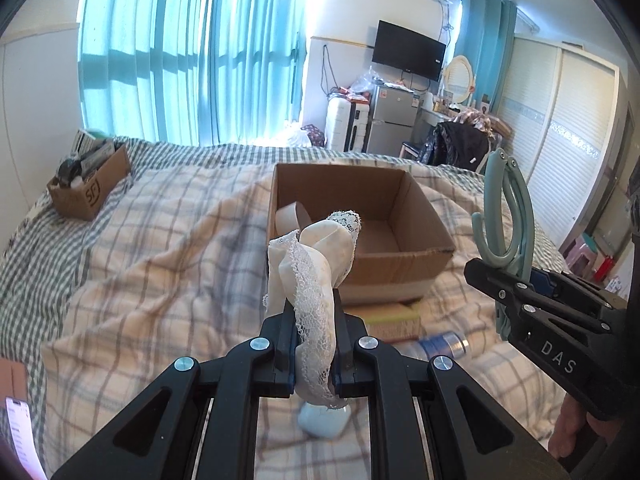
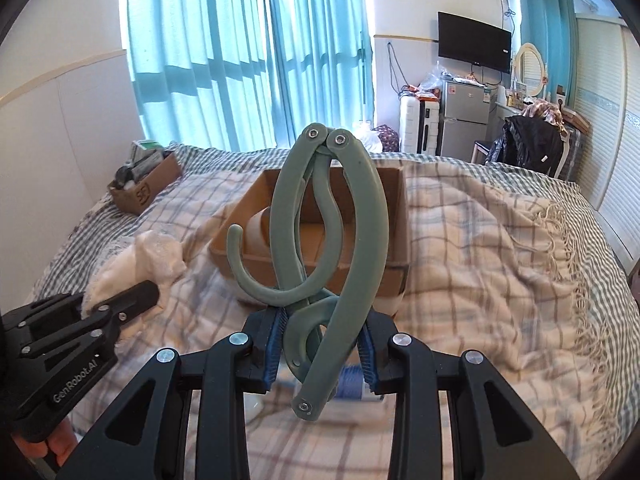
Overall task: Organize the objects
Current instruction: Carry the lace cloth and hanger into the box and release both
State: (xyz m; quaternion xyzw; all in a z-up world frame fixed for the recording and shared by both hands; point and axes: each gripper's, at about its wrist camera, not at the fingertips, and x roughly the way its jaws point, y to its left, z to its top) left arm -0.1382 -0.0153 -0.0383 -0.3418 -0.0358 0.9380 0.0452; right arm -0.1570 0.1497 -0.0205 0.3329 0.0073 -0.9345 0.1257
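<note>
1. Left wrist view showed my left gripper (image 1: pixel 310 344) clamped tight on a cream lace garment (image 1: pixel 316 280); the cloth ran up between the jaws, bunched above the tips, and a tail of lace hung below them.
2. Beyond that bundle I saw the open cardboard box (image 1: pixel 400 256) on the plaid blanket (image 1: pixel 160 280), just ahead of the jaws, with a pale cup-shaped piece (image 1: pixel 289 216) lying against its near left wall.
3. Under the gripper lay a pale blue rounded object (image 1: pixel 324 424) on the blanket, and a blurred bottle (image 1: pixel 438 342) lay off to the right, near a yellowish flat item (image 1: pixel 394 318) at the foot of the box.
4. My right gripper (image 2: pixel 322 350) was closed on a folded green plastic hanger (image 2: pixel 332 232): the blue pads pressed its lower part from both sides, while its arms and hook stood upright above the jaws, in front of the box.
5. From the left camera the same hanger rose beside the box's right edge, well apart from the lace.
6. A smaller box (image 1: pixel 90 184) of odds and ends sat at the far left of the bed.
</note>
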